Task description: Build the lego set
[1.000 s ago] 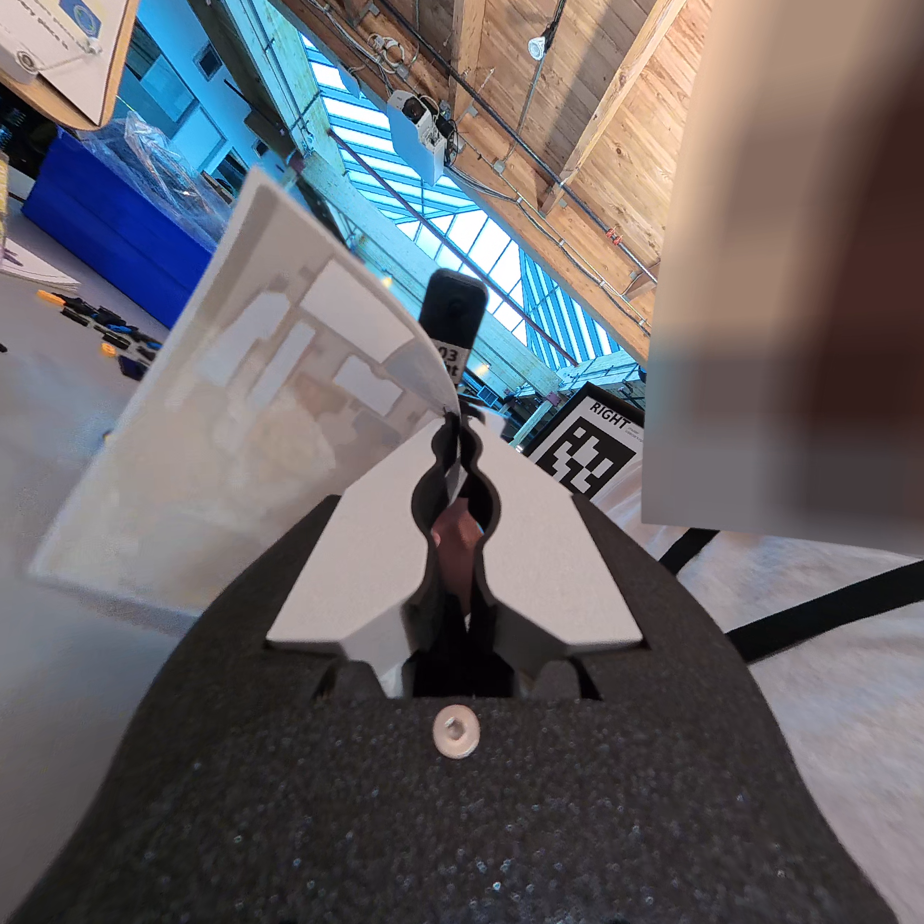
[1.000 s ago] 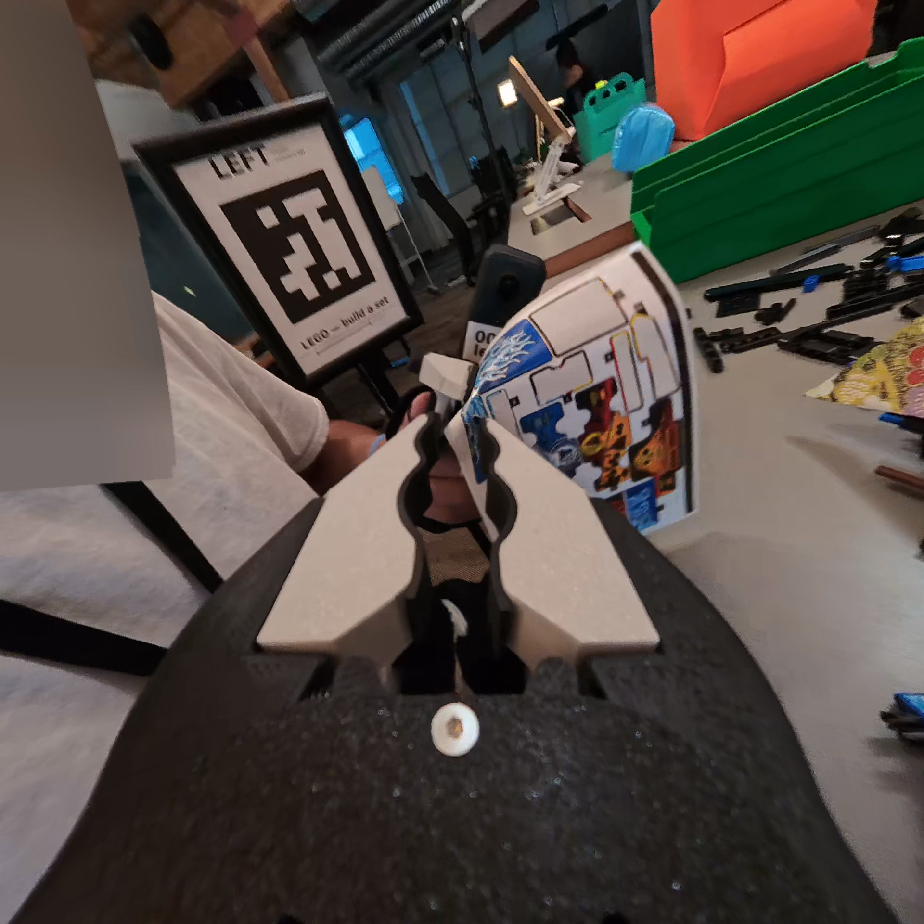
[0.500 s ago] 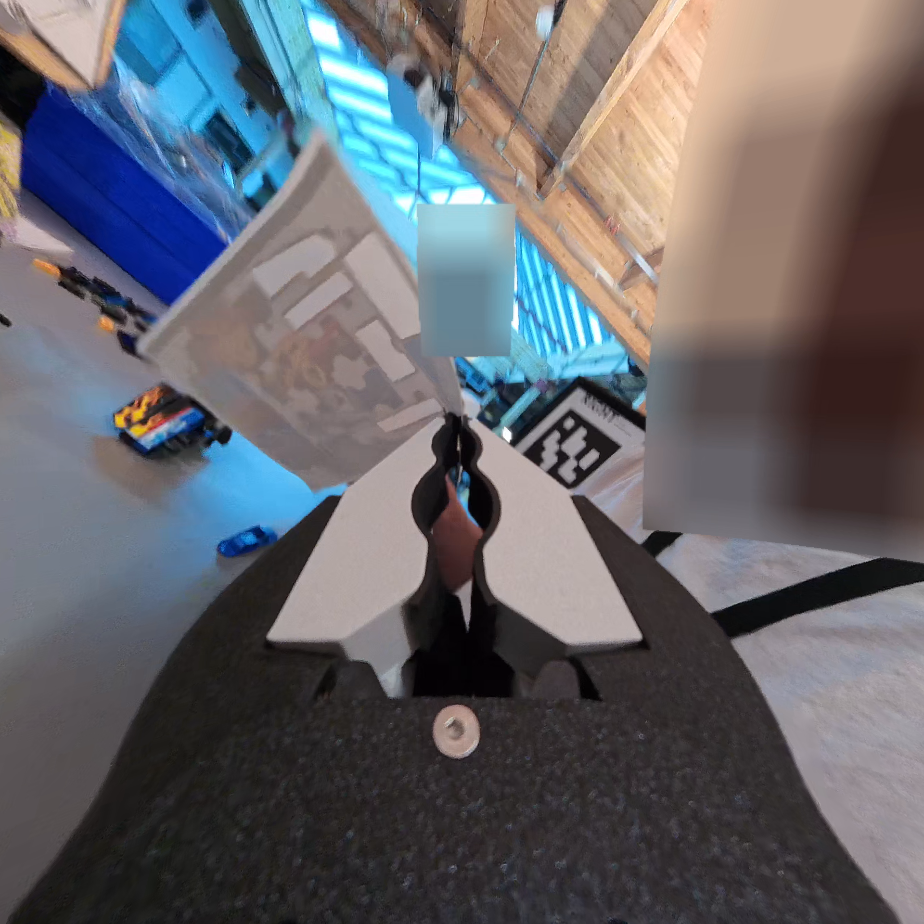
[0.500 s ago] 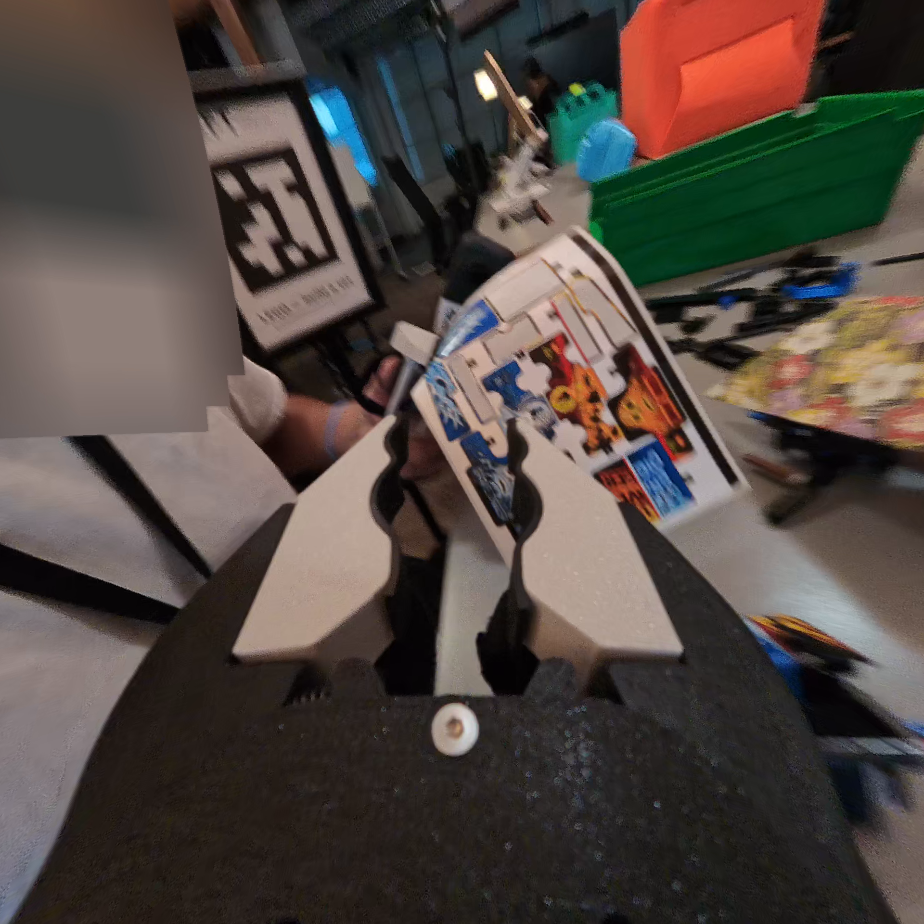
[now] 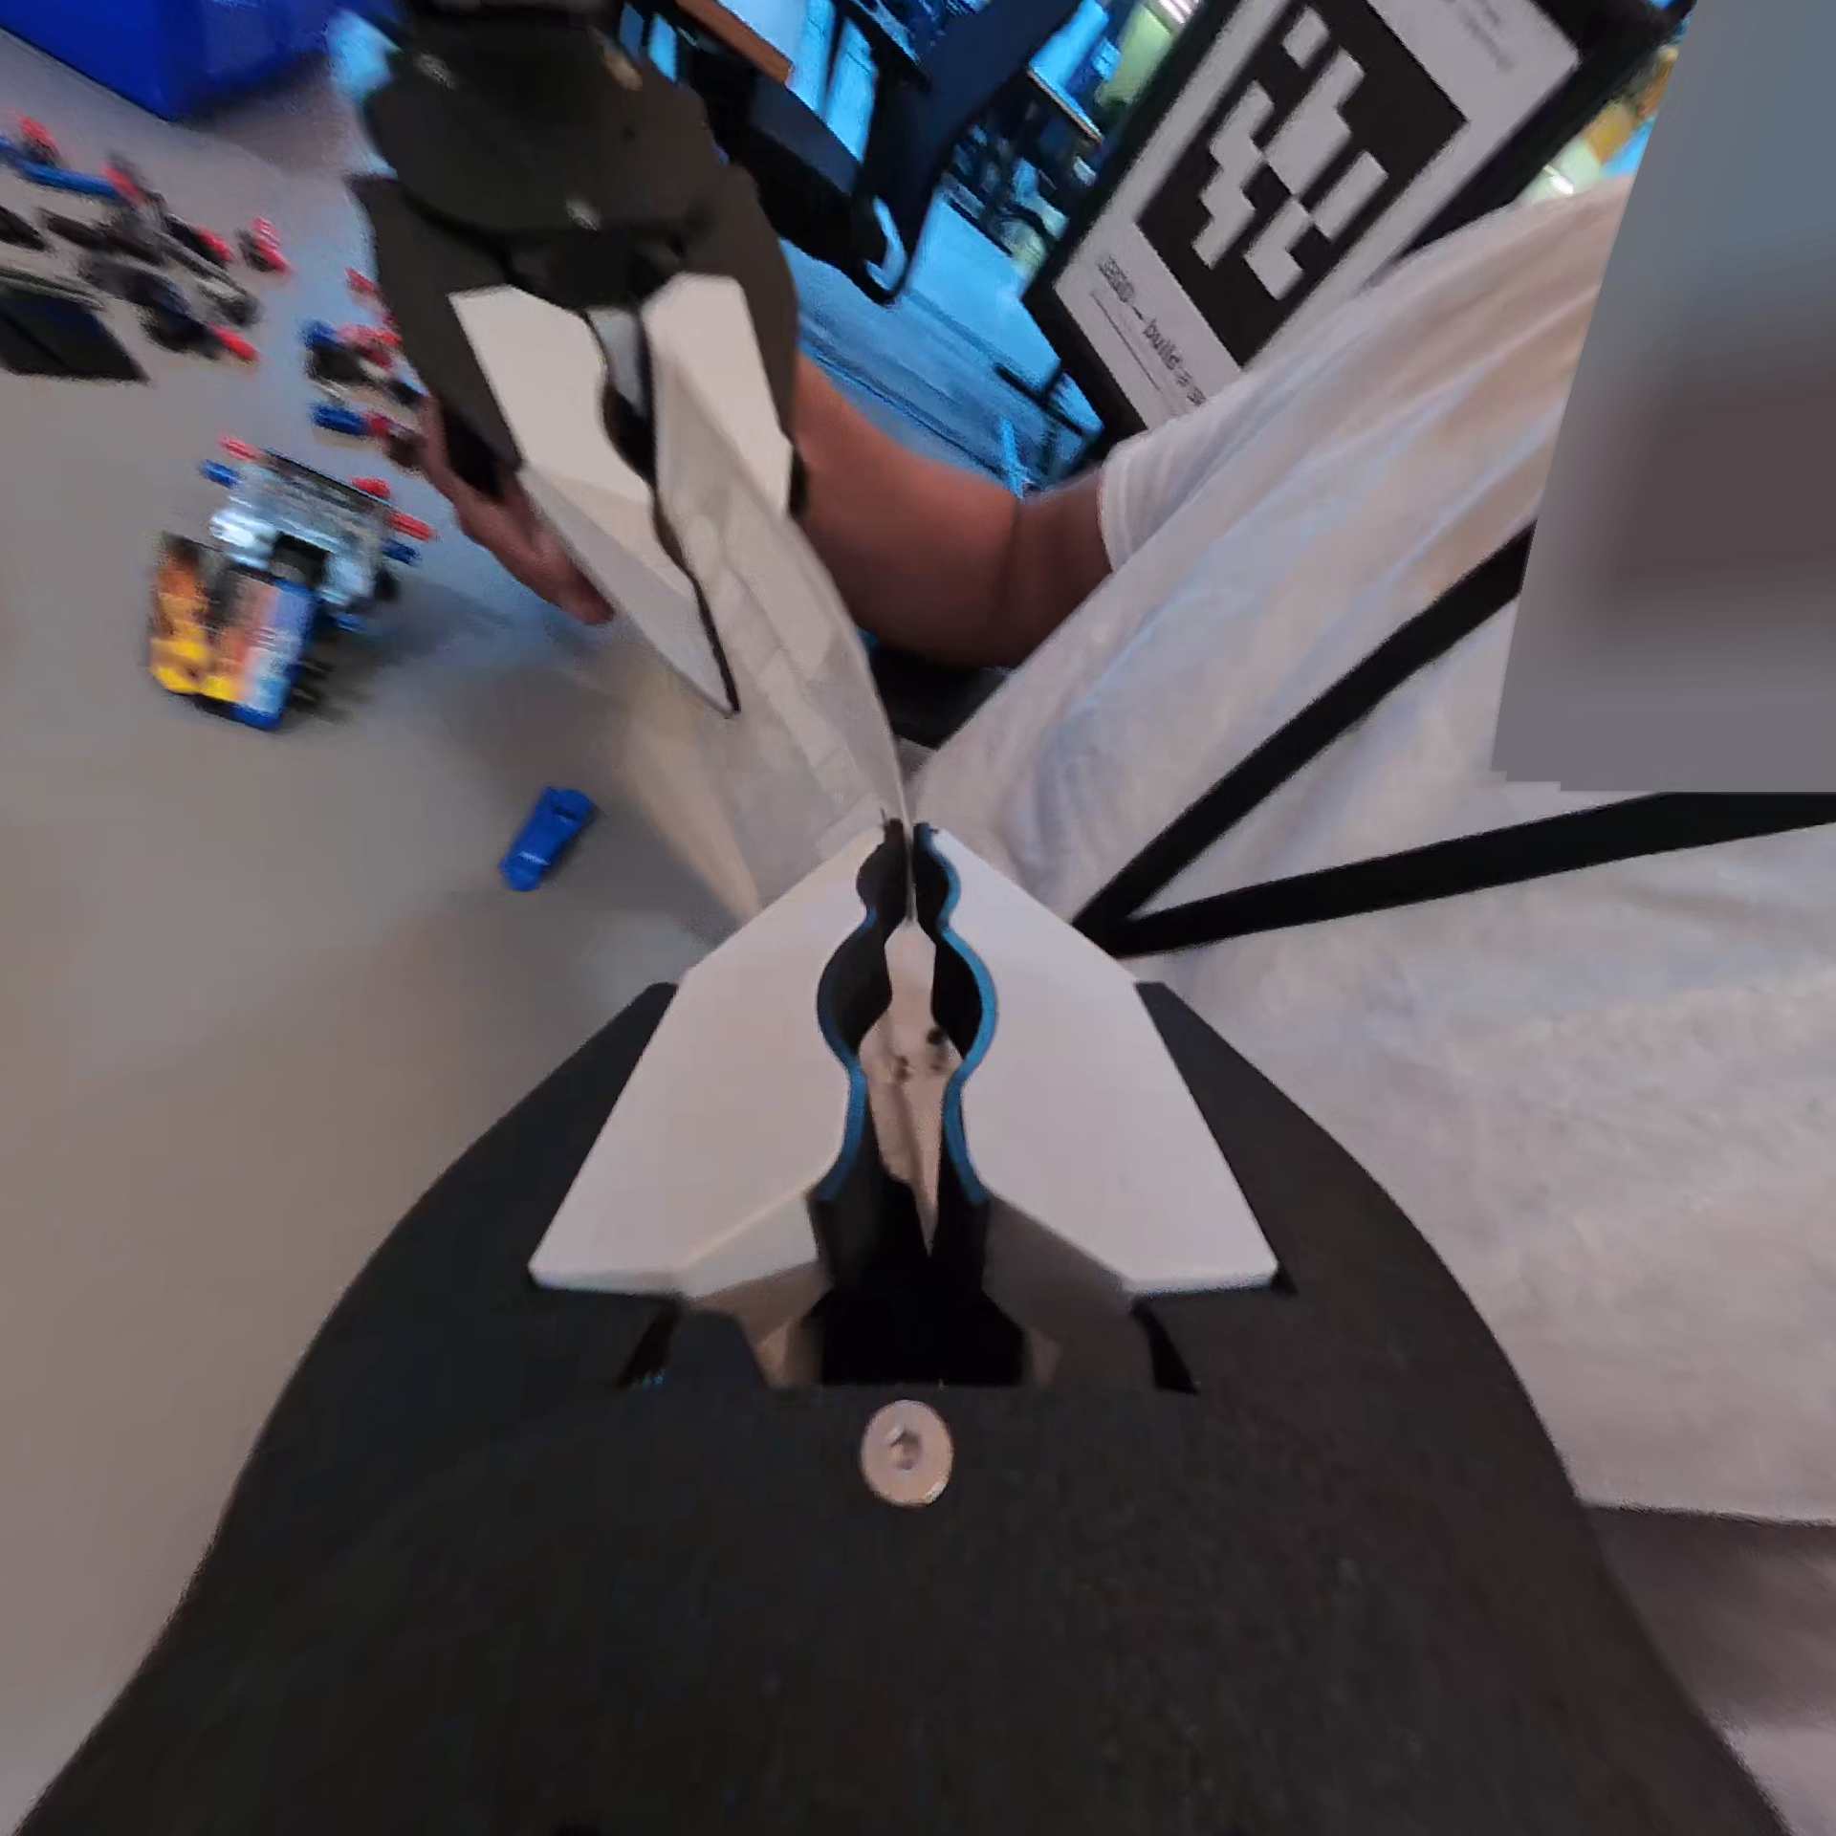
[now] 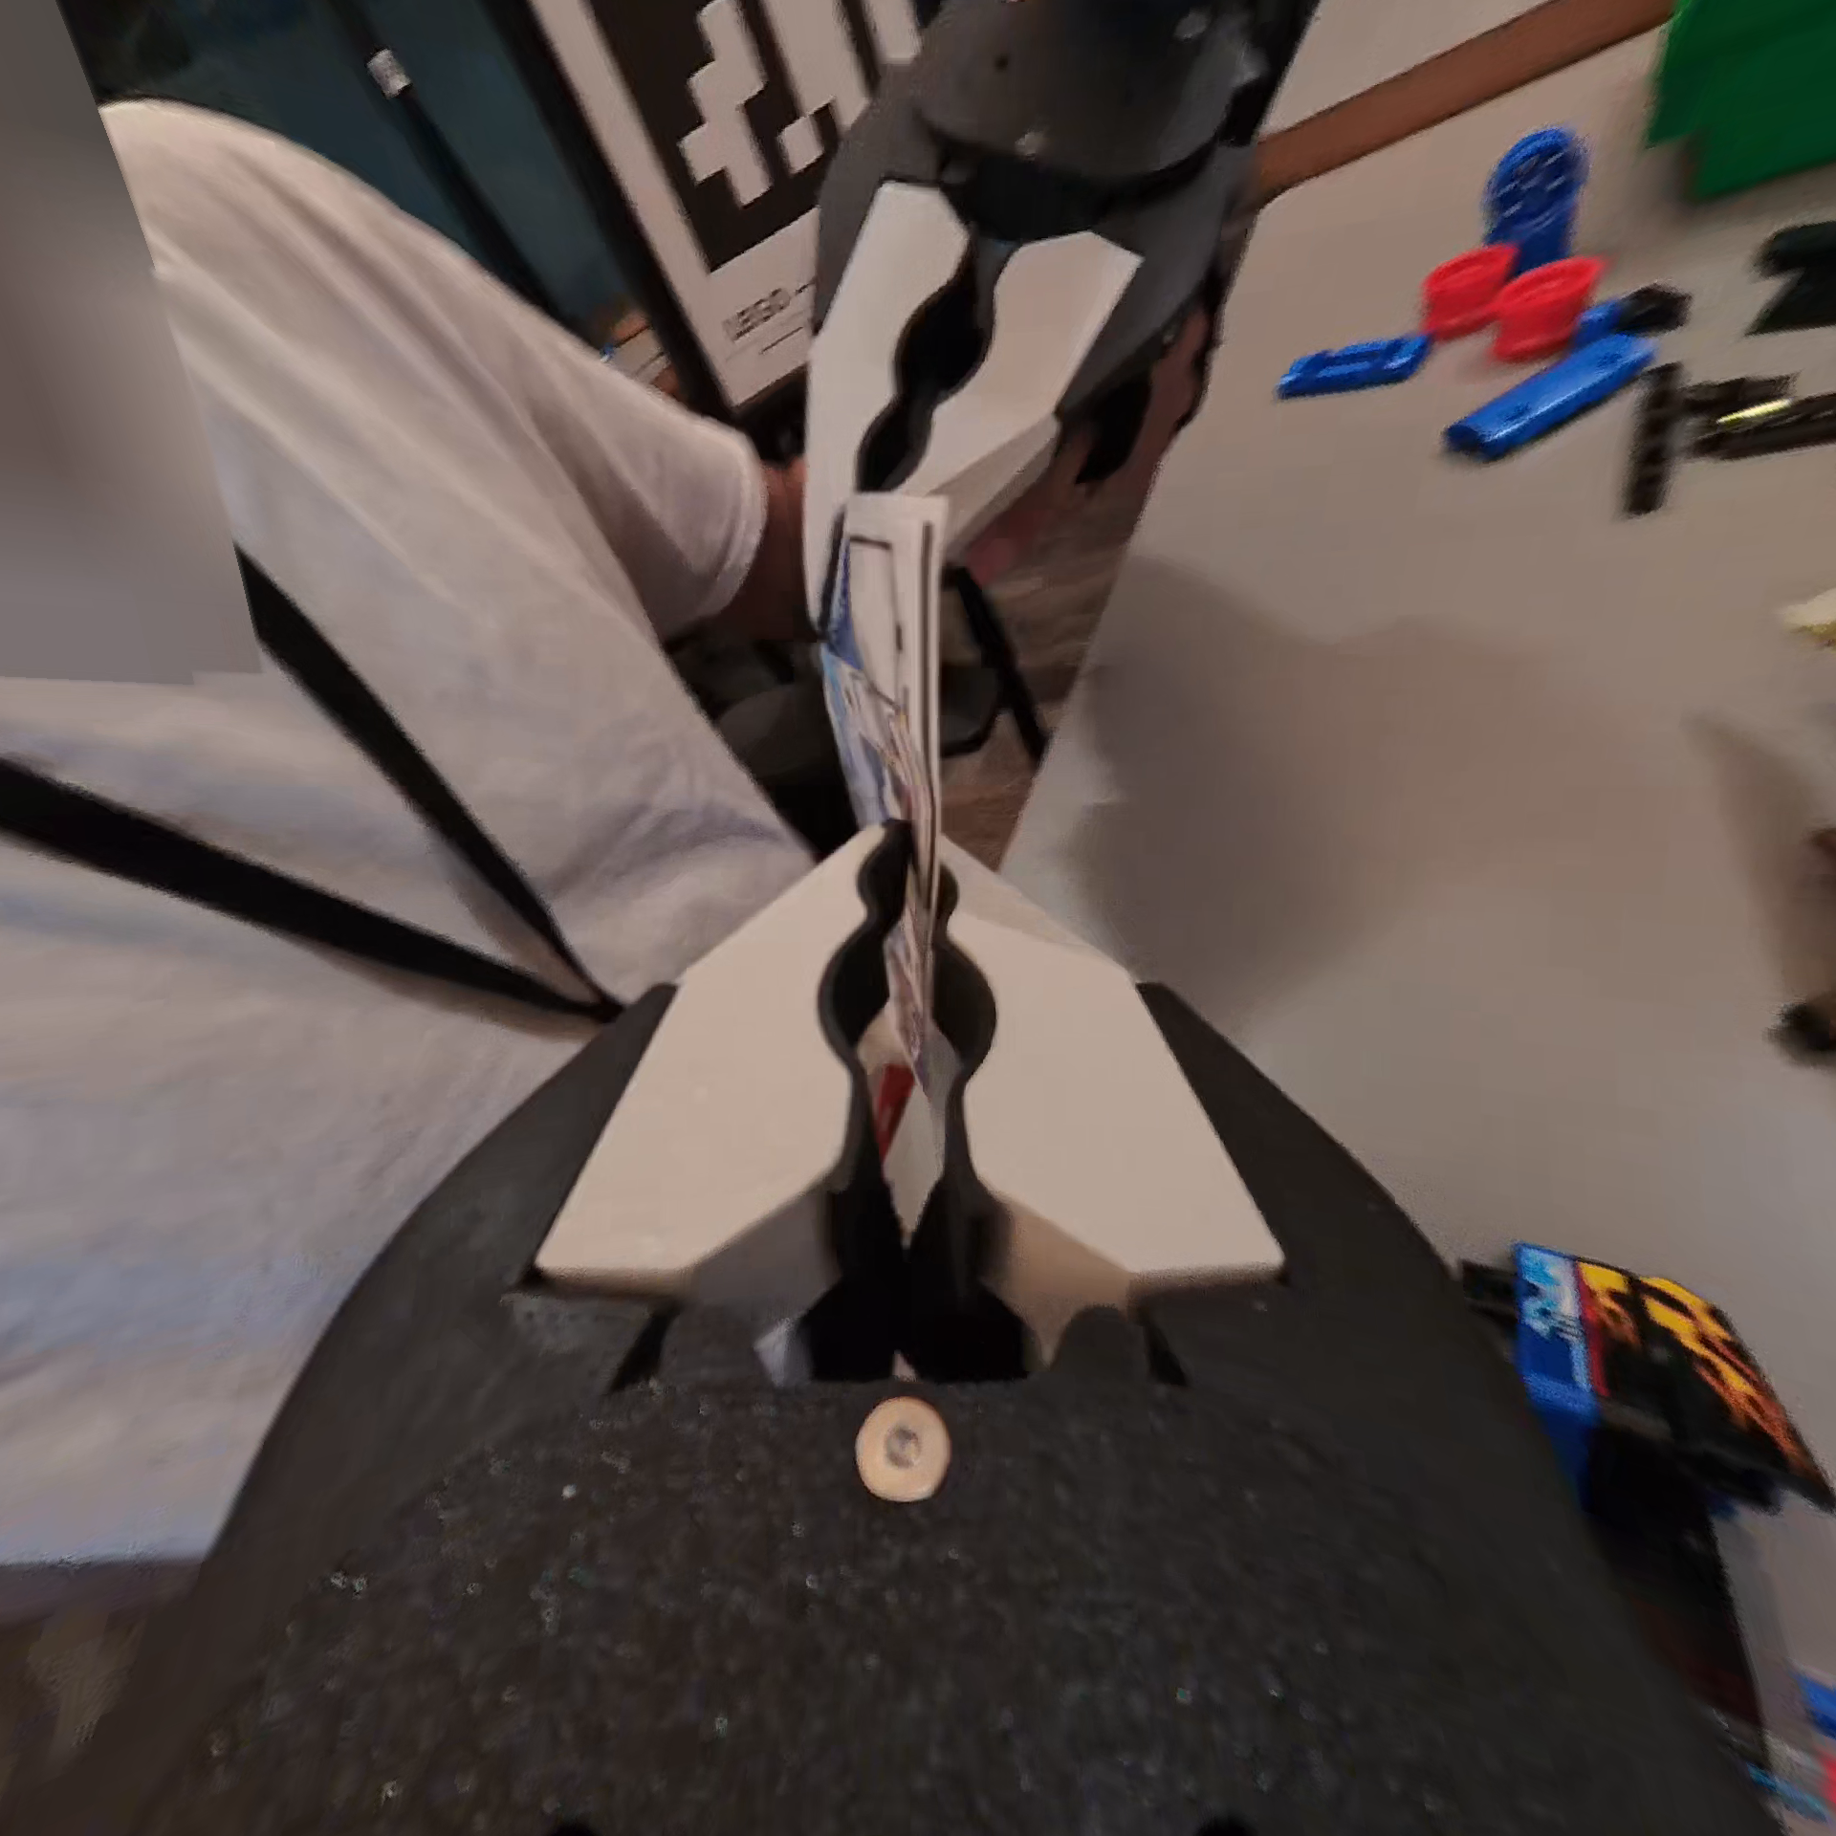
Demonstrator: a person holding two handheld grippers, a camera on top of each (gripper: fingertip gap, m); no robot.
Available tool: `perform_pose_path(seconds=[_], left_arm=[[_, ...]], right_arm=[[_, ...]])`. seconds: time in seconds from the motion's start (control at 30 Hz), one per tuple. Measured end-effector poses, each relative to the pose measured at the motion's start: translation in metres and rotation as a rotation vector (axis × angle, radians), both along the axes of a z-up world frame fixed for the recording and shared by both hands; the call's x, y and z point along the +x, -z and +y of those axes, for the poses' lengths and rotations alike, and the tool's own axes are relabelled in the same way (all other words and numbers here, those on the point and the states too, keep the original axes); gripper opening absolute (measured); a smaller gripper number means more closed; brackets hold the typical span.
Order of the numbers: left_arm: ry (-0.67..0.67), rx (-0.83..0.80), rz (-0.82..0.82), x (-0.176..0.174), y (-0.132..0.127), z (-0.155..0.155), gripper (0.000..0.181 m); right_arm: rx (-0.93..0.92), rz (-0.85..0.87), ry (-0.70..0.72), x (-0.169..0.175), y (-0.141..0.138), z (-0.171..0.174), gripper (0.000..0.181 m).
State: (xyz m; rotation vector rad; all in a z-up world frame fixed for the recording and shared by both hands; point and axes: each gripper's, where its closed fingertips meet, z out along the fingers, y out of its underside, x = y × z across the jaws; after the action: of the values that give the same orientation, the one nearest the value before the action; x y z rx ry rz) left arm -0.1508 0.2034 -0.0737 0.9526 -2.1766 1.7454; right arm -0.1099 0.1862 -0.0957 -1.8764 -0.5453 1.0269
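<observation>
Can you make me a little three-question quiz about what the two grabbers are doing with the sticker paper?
1. True or false: both the left gripper and the right gripper pinch the sticker sheet.
2. The small loose blue brick lies: A) on the table B) in a gripper C) on the sheet.
3. Fill in: beside the grippers stands a partly built ____ model with flame stickers.

Key: 1 true; 2 A; 3 lego.
</observation>
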Motion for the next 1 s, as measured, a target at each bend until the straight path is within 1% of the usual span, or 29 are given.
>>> perform_pose_path(seconds=[0.03, 0.13, 0.2, 0.23, 0.3, 0.37, 0.47, 0.57, 0.6, 0.63, 0.67, 0.7, 0.77, 0.8, 0.83, 0.87, 0.9, 0.93, 0.97, 1.0], left_arm=[[-0.047, -0.005, -0.023, 0.006, -0.003, 0.005, 0.000], [-0.140, -0.085, -0.052, 0.018, -0.007, 0.017, 0.013], [-0.188, -0.134, -0.074, 0.023, -0.006, 0.022, 0.013], [-0.200, -0.174, -0.088, 0.024, -0.008, 0.022, 0.009], [-0.225, -0.220, -0.100, 0.026, -0.009, 0.023, 0.003], [-0.243, -0.206, -0.106, 0.028, -0.005, 0.023, 0.000], [-0.243, -0.221, -0.119, 0.026, -0.005, 0.022, 0.000], [-0.258, -0.239, -0.113, 0.029, -0.004, 0.022, 0.000], [-0.268, -0.259, -0.102, 0.031, -0.004, 0.023, 0.000], [-0.287, -0.282, -0.090, 0.034, -0.004, 0.025, 0.000], [-0.301, -0.300, -0.077, 0.036, -0.004, 0.027, 0.000], [-0.326, -0.310, -0.074, 0.040, -0.004, 0.030, 0.000], [-0.377, -0.344, -0.070, 0.045, -0.007, 0.037, 0.000], [-0.395, -0.374, -0.067, 0.047, -0.010, 0.040, 0.000], [-0.424, -0.401, -0.061, 0.050, -0.012, 0.043, 0.000], [-0.438, -0.425, -0.055, 0.053, -0.014, 0.044, 0.000], [-0.446, -0.451, -0.054, 0.054, -0.016, 0.044, 0.000], [-0.449, -0.474, -0.055, 0.056, -0.018, 0.043, 0.000], [-0.440, -0.488, -0.054, 0.056, -0.020, 0.040, 0.000], [-0.427, -0.499, -0.057, 0.056, -0.021, 0.036, 0.000]], right_arm=[[0.013, 0.022, 0.046, 0.005, -0.002, 0.004, 0.000], [-0.004, 0.164, 0.104, 0.016, -0.012, 0.005, 0.000], [-0.002, 0.229, 0.123, 0.020, -0.016, 0.006, 0.000], [-0.007, 0.251, 0.126, 0.021, -0.016, 0.007, 0.000], [-0.016, 0.261, 0.143, 0.023, -0.015, 0.010, 0.000], [-0.012, 0.270, 0.136, 0.023, -0.017, 0.010, 0.000], [-0.014, 0.280, 0.139, 0.023, -0.017, 0.011, 0.000], [-0.026, 0.298, 0.168, 0.028, -0.016, 0.015, 0.000], [-0.029, 0.295, 0.199, 0.032, -0.015, 0.019, 0.000], [-0.023, 0.270, 0.254, 0.038, -0.013, 0.024, 0.004], [0.008, 0.222, 0.331, 0.049, -0.015, 0.029, 0.015], [0.065, 0.153, 0.441, 0.065, -0.021, 0.033, 0.020], [0.217, -0.079, 0.667, 0.092, -0.043, 0.029, 0.029], [0.267, -0.201, 0.735, 0.096, -0.055, 0.024, 0.034], [0.297, -0.281, 0.760, 0.089, -0.065, 0.020, 0.040], [0.305, -0.312, 0.735, 0.071, -0.071, 0.019, 0.041], [0.288, -0.307, 0.677, 0.047, -0.071, 0.020, 0.041], [0.250, -0.297, 0.617, 0.024, -0.064, 0.023, 0.048], [0.217, -0.307, 0.581, 0.008, -0.053, 0.028, 0.057], [0.200, -0.341, 0.579, 0.001, -0.043, 0.033, 0.060]])
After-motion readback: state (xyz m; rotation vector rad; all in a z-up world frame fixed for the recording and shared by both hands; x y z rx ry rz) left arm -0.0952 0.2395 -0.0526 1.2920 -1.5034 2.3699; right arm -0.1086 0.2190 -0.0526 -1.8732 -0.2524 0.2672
